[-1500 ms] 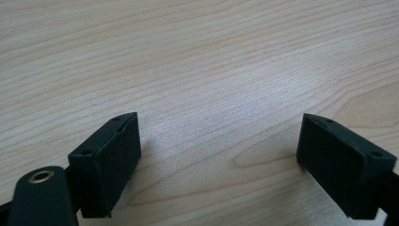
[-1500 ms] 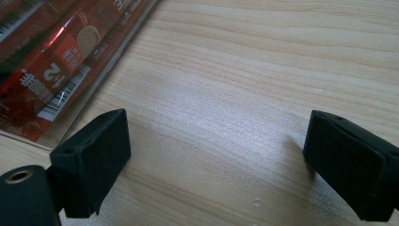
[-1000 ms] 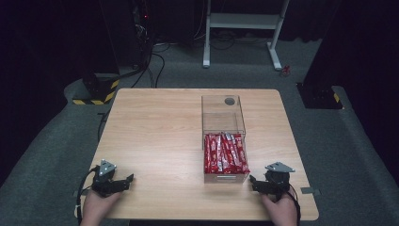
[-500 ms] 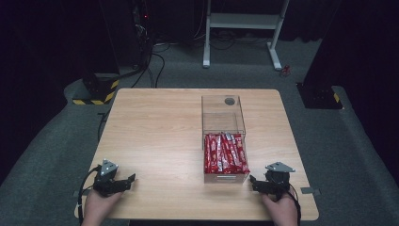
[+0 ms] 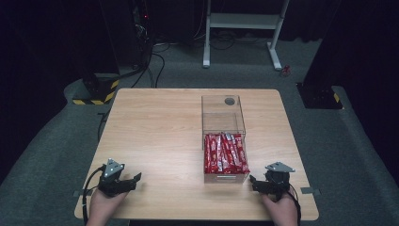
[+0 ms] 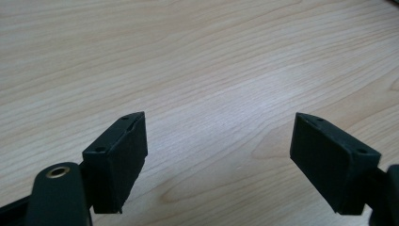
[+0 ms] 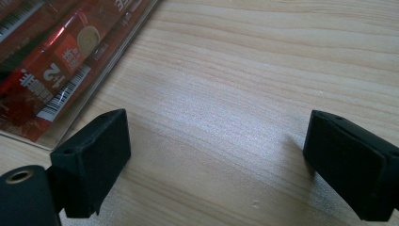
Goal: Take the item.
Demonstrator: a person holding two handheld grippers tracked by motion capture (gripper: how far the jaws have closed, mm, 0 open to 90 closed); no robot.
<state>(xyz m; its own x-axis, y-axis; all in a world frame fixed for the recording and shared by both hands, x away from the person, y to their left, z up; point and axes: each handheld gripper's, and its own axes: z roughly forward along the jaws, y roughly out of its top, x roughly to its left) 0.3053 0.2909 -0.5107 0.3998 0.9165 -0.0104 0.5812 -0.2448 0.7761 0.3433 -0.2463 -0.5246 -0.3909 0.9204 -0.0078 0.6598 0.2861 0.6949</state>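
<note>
The high view takes in the dark room, grey floor (image 5: 42, 155) and wooden table (image 5: 160, 127). A clear box (image 5: 223, 123) of red snack packets (image 5: 225, 153) lies just left of the right claw (image 5: 256, 182) and well right of the left claw (image 5: 136, 178). The right gripper view reads packet barcodes (image 7: 61, 101). Both claws gape empty, the left's jaws having just been closing slightly.

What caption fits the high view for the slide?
Two open tools, left and right, rest at the table's near edge beside a clear box holding red packets.
</note>
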